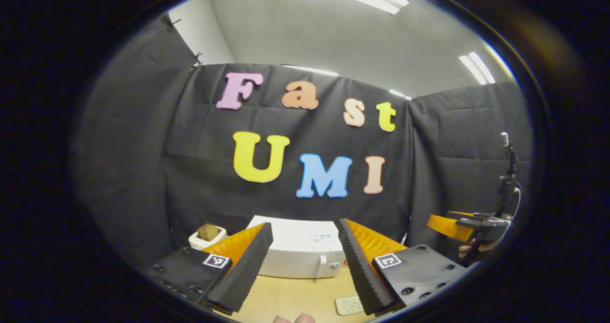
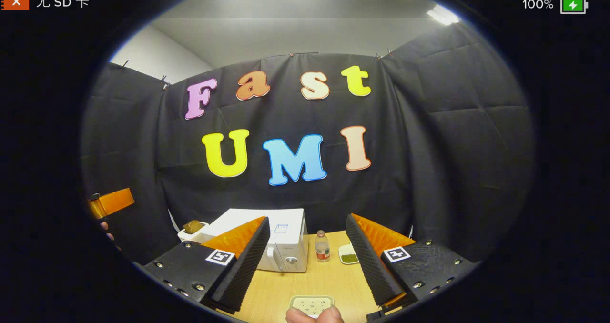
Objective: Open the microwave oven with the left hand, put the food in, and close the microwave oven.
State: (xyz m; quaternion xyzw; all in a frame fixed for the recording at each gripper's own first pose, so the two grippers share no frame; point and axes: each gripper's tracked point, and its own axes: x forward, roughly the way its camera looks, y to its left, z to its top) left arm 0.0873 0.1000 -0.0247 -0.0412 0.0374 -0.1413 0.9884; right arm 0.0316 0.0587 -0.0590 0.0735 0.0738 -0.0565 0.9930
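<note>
A white microwave [image 1: 300, 258] stands on the wooden table [image 1: 286, 299] against the back wall, door closed, with its handle [image 1: 320, 266] and a knob at the right of its front. Left of it sits a white bowl holding brown food [image 1: 208, 232]. My left gripper [image 1: 304, 225] is open and empty, held short of the microwave, well back from it. The right gripper view shows the microwave [image 2: 286, 247] to the left and the food bowl [image 2: 192, 227] beyond it. My right gripper [image 2: 307, 218] hangs open and empty above the table.
A small bottle [image 2: 322, 247] and a little dish of green bits [image 2: 349, 255] stand right of the microwave. A pale dotted tray [image 2: 312, 305] lies at the table's front edge beside a person's fingers [image 2: 314, 316]. Black cloth walls close in the booth.
</note>
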